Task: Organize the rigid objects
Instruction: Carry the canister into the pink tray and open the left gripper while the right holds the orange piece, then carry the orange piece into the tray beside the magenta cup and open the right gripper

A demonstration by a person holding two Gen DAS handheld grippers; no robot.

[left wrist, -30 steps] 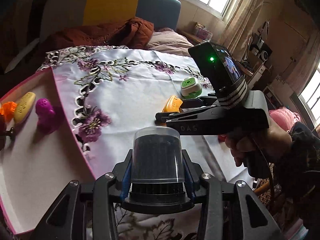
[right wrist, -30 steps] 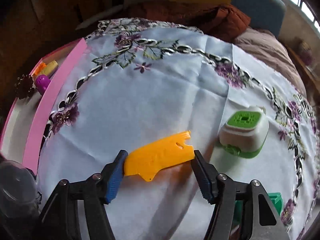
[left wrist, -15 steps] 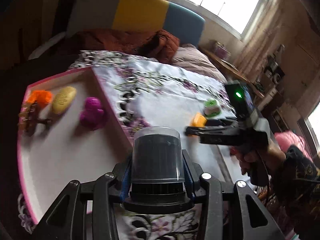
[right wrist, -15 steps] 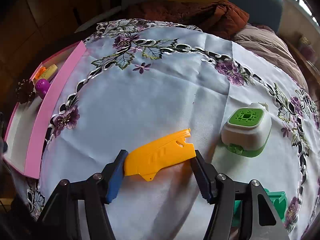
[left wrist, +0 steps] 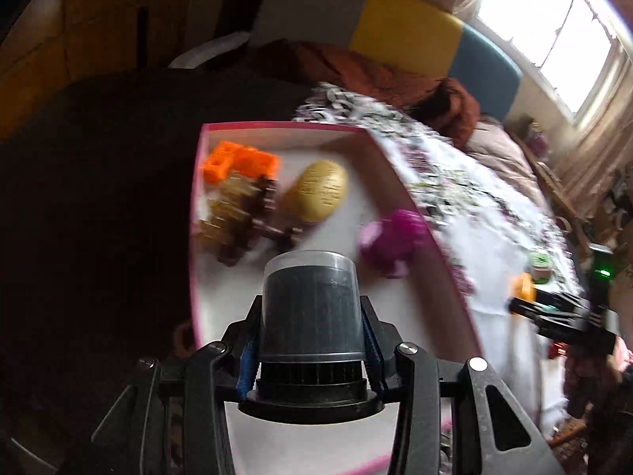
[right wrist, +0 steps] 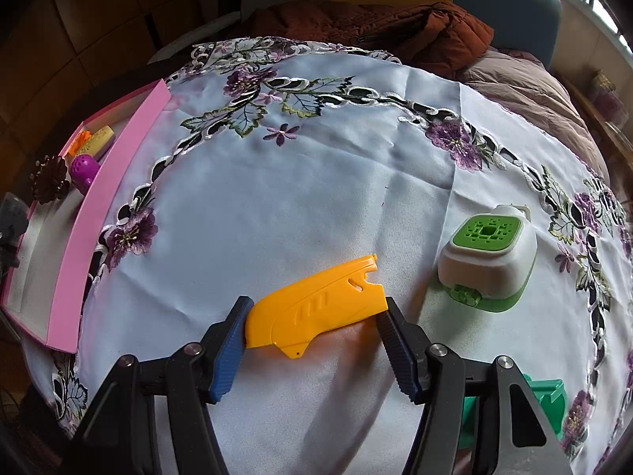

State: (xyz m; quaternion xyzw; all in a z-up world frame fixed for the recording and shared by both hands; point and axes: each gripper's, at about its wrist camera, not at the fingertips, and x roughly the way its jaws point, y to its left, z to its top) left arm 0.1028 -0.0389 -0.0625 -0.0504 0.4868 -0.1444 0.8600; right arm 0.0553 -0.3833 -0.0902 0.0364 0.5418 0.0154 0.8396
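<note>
Left gripper (left wrist: pixel 310 350) jaws clamp dark capped container (left wrist: pixel 311 308) above pink tray (left wrist: pixel 411 213). Right gripper (right wrist: pixel 314 330) jaws touch both ends of yellow plastic piece (right wrist: pixel 316 308) lying on embroidered tablecloth (right wrist: pixel 277 206).

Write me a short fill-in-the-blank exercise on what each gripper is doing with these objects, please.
1. The left gripper grips a dark ____ with a clear cap.
2. The right gripper has its pads at either end of a ____ plastic piece.
3. The purple toy lies inside the ____-rimmed tray.

Missing words: cylinder; yellow; pink
</note>
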